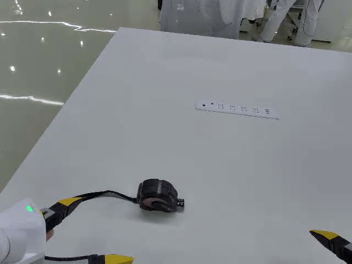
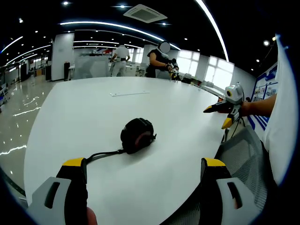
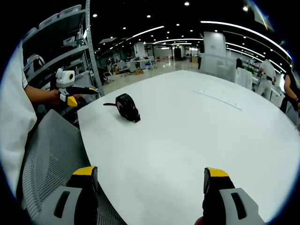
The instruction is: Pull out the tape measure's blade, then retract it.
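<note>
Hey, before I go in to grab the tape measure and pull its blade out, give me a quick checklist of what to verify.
1. Left gripper open: ok.
2. Right gripper open: ok.
3. Tape measure resting on the table, ungripped: ok.
4. Blade tip at the case mouth, nothing drawn out: ok.
5. Strap clear of the left jaw: cannot tell, its end meets the jaw tip.
6. Power strip well away from the work: ok.

Wears a white sleeve (image 3: 11,117) ending above the forearm. Has a left gripper (image 1: 93,230) with a white rounded housing, a small green light (image 1: 28,208) and slim black jaws capped in yellow. Repeats those yellow-capped black jaws on the right gripper (image 3: 150,171), mounted in pale grey blocks with slotted holes.
</note>
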